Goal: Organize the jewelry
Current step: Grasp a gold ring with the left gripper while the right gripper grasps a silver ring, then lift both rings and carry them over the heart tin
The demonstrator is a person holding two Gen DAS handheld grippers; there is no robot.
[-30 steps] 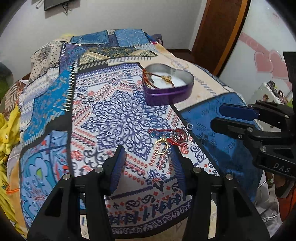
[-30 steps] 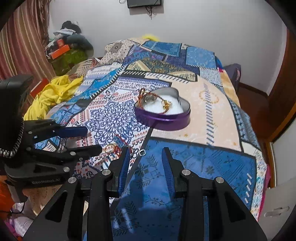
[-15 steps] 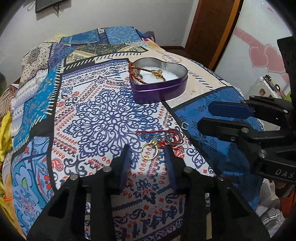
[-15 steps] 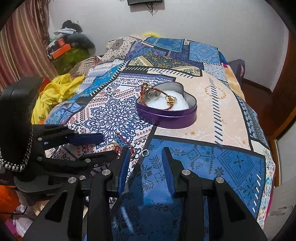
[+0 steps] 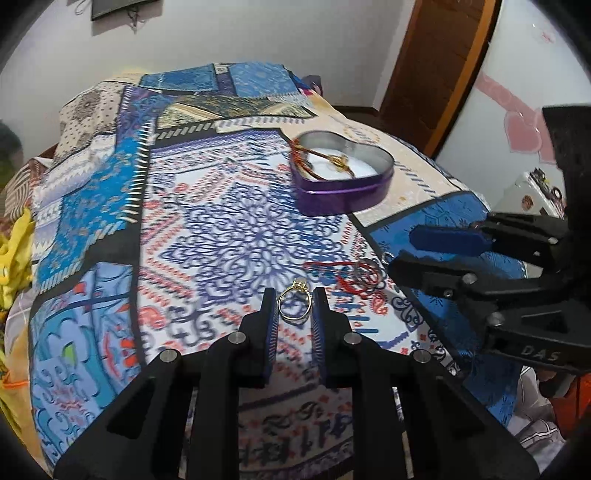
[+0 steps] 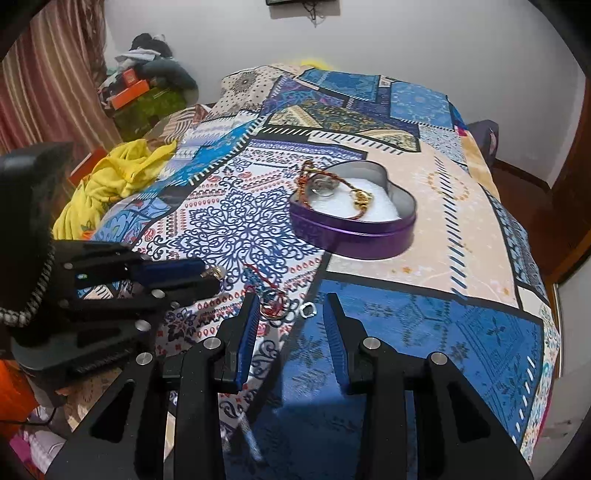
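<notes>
Left wrist: gold ring (image 5: pixel 293 303) btwn left hand-held gripper (image 5: pixel 294 306) fingers

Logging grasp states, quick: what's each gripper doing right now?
Left gripper: shut on the gold ring.
Right gripper: open, holding nothing.

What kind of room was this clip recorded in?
Most likely a bedroom: a bed under a patchwork bedspread, a wall-mounted TV, a wooden door, and clothes piled in the corner.

Black gripper (image 5: pixel 294 308), blue ribbed pads (image 5: pixel 272 328)
</notes>
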